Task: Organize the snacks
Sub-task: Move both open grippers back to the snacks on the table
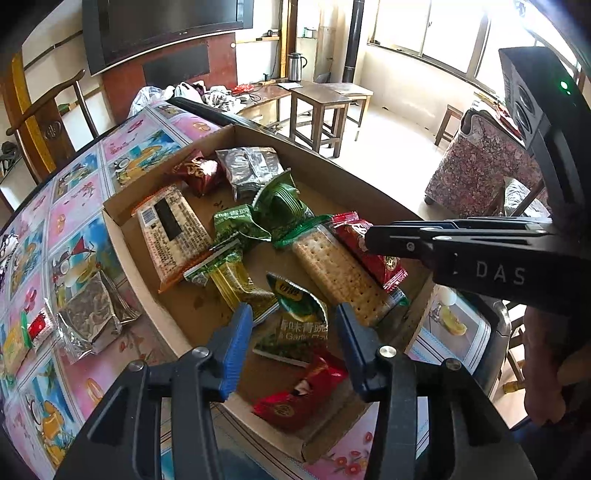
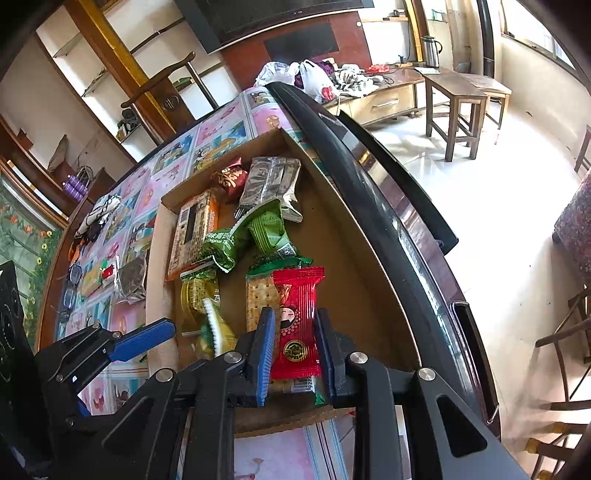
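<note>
You face a bright room: windows (image 1: 436, 33) at one o'clock light a pale floor (image 1: 391, 147). A dark TV (image 1: 159, 26) hangs at eleven, stools (image 1: 325, 99) at twelve, a floral sofa (image 1: 476, 166) at three.

Left gripper (image 1: 291, 332) hovers with fingers spread wide; right gripper (image 2: 294, 345) has fingers parted more narrowly.

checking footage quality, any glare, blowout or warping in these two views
Left wrist: windows blown out white, cardboard box edges bowed by the fisheye, dark corners. Right wrist: floor washed out by sunlight, glare streaks on the table rim; red packet stays sharp.
</note>
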